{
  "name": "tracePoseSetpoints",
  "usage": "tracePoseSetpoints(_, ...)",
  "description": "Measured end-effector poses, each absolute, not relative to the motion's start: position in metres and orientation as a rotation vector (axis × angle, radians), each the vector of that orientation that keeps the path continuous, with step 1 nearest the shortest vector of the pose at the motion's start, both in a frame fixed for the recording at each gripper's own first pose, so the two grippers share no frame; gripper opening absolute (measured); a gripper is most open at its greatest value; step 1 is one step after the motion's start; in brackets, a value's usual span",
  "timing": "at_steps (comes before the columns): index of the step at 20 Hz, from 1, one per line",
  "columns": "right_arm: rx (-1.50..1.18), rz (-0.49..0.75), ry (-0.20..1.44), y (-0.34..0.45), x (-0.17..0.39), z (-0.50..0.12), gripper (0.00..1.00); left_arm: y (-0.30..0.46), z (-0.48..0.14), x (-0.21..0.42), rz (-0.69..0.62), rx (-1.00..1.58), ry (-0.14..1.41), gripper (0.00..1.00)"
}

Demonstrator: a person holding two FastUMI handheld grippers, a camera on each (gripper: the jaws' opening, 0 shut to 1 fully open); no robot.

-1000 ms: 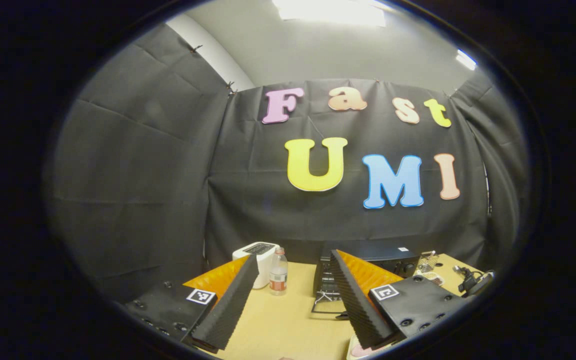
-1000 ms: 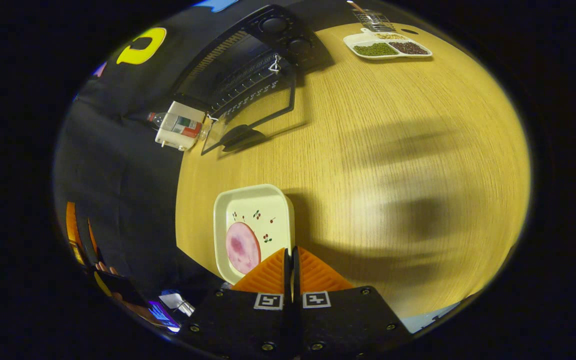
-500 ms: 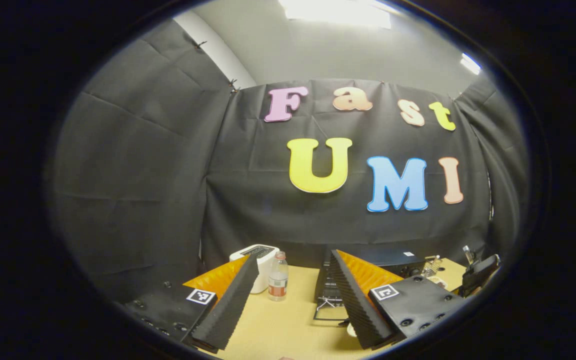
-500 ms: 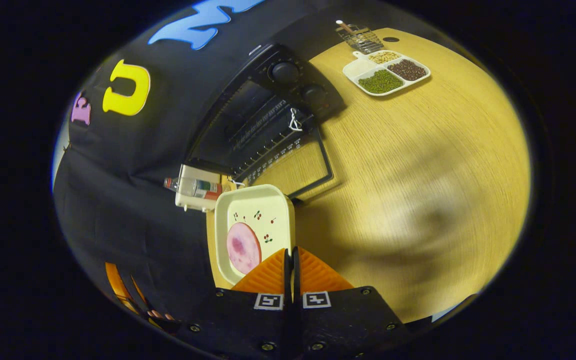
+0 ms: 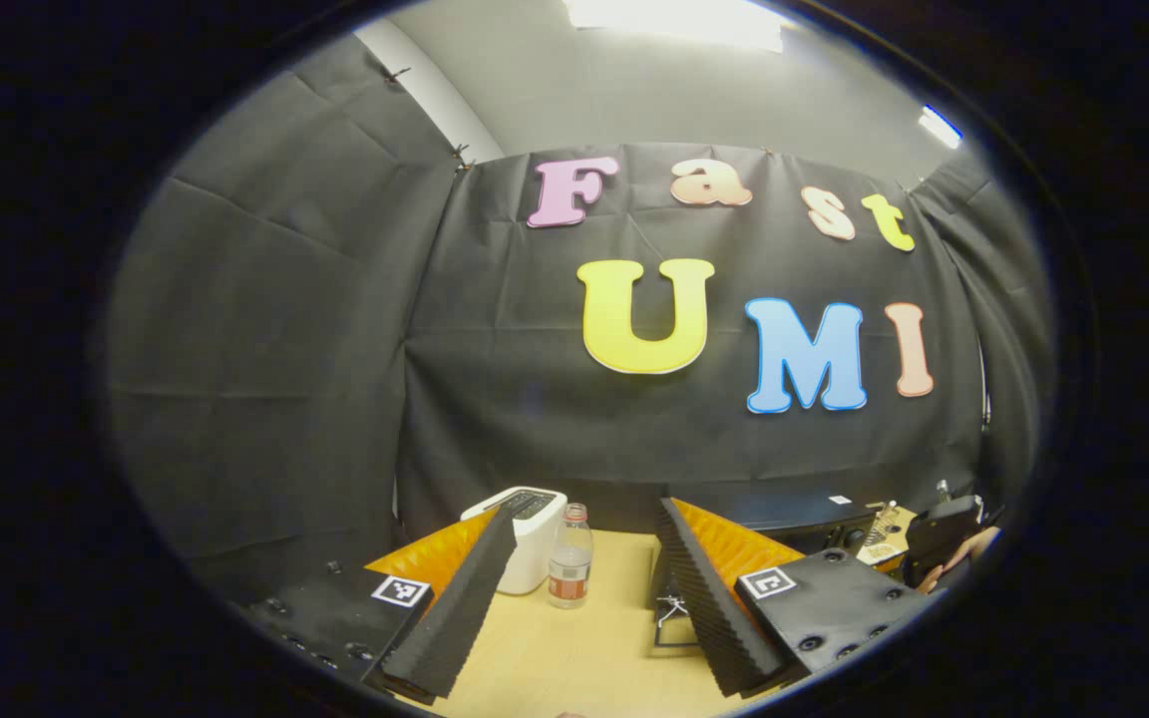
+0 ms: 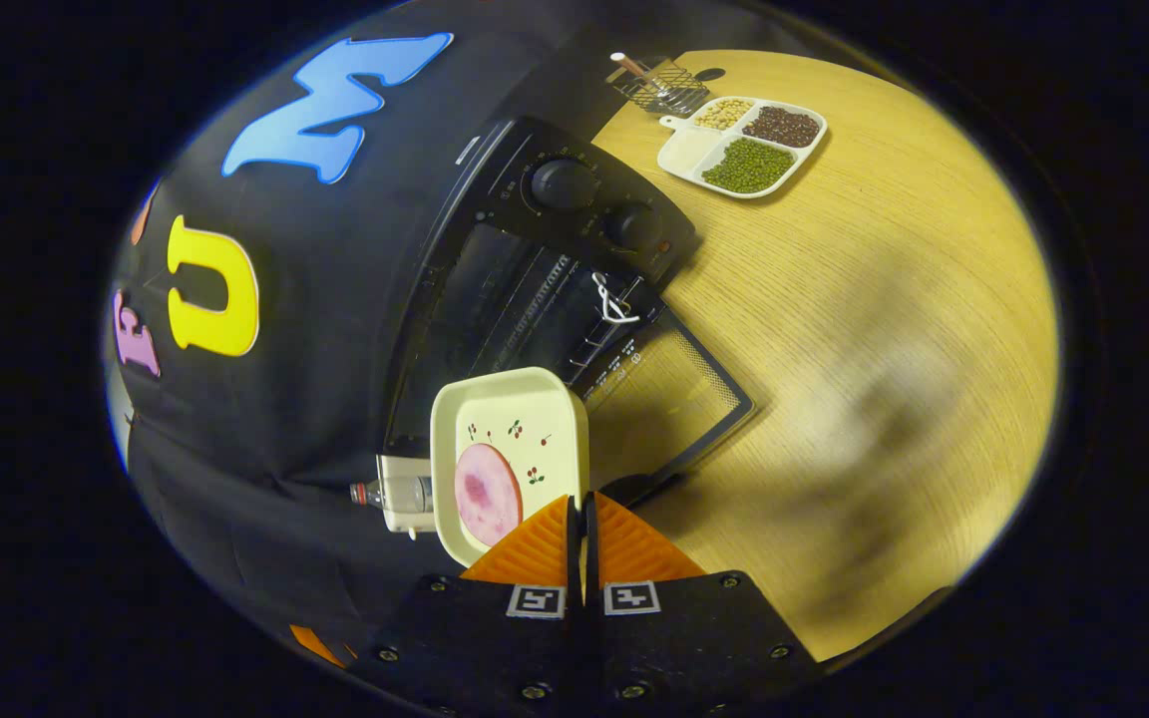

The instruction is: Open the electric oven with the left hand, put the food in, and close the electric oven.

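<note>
Right gripper view: the plate (image 6: pixel 510 449), pinched in the closed right claw (image 6: pixel 579 514), is now carried nearer the open oven (image 6: pixel 535 289); the left claw (image 5: pixel 584 608) is held wide, empty.

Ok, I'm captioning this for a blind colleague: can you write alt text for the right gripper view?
The right gripper, shut on the rim of a square plate bearing a round ham slice, holds it before a black electric oven whose glass door lies open on the wooden table. A divided tray of beans sits beyond.
</note>
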State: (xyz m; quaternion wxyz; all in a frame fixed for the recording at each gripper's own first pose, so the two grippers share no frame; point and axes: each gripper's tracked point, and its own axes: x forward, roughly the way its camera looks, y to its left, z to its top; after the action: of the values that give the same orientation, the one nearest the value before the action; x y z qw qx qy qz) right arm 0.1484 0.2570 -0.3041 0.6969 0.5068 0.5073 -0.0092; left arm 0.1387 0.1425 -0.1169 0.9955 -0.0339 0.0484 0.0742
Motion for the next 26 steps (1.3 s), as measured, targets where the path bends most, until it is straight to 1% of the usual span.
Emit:
tracePoseSetpoints(2, 1.172, -0.069, 1.131, 0.265, 0.162, -0.312, 0.0, 0.148, -0.12, 0.146, 0.139, -0.069, 0.1, 0.97)
tracePoseSetpoints(3, 1.195, -0.094, 1.126, 0.267, 0.169, -0.314, 0.0, 0.15, -0.122, 0.147, 0.132, -0.068, 0.105, 0.9)
tracePoseSetpoints(4, 1.218, -0.121, 1.114, 0.27, 0.176, -0.318, 0.0, 0.152, -0.125, 0.149, 0.129, -0.062, 0.11, 0.97)
tracePoseSetpoints(8, 1.312, -0.194, 1.062, 0.282, 0.201, -0.326, 0.0, 0.162, -0.135, 0.153, 0.13, -0.046, 0.137, 0.97)
tracePoseSetpoints(9, 1.333, -0.217, 1.04, 0.283, 0.208, -0.328, 0.01, 0.165, -0.138, 0.154, 0.131, -0.044, 0.15, 1.0)
tracePoseSetpoints(12, 1.367, -0.284, 0.956, 0.282, 0.231, -0.334, 0.0, 0.171, -0.142, 0.153, 0.125, -0.05, 0.173, 0.9)
tracePoseSetpoints(13, 1.383, -0.299, 0.937, 0.283, 0.236, -0.335, 0.01, 0.173, -0.144, 0.152, 0.126, -0.04, 0.178, 0.9)
tracePoseSetpoints(14, 1.403, -0.316, 0.922, 0.285, 0.243, -0.337, 0.01, 0.175, -0.147, 0.152, 0.128, -0.027, 0.183, 1.0)
tracePoseSetpoints(17, 1.445, -0.36, 0.876, 0.285, 0.258, -0.34, 0.0, 0.18, -0.149, 0.153, 0.137, -0.018, 0.195, 0.91)
tracePoseSetpoints(19, 1.453, -0.4, 0.834, 0.281, 0.265, -0.343, 0.0, 0.18, -0.151, 0.155, 0.135, -0.018, 0.201, 0.91)
tracePoseSetpoints(20, 1.465, -0.416, 0.812, 0.28, 0.27, -0.344, 0.0, 0.181, -0.153, 0.155, 0.132, -0.013, 0.206, 1.0)
tracePoseSetpoints(21, 1.474, -0.423, 0.808, 0.281, 0.272, -0.345, 0.01, 0.181, -0.154, 0.155, 0.132, -0.007, 0.211, 0.95)
tracePoseSetpoints(23, 1.515, -0.414, 0.802, 0.288, 0.276, -0.343, 0.01, 0.182, -0.155, 0.154, 0.131, -0.007, 0.216, 0.96)
tracePoseSetpoints(25, 1.589, -0.361, 0.744, 0.295, 0.288, -0.33, 0.0, 0.182, -0.157, 0.157, 0.131, -0.008, 0.219, 0.97)
tracePoseSetpoints(26, 1.632, -0.324, 0.723, 0.3, 0.291, -0.321, 0.09, 0.18, -0.158, 0.157, 0.129, -0.007, 0.219, 1.0)
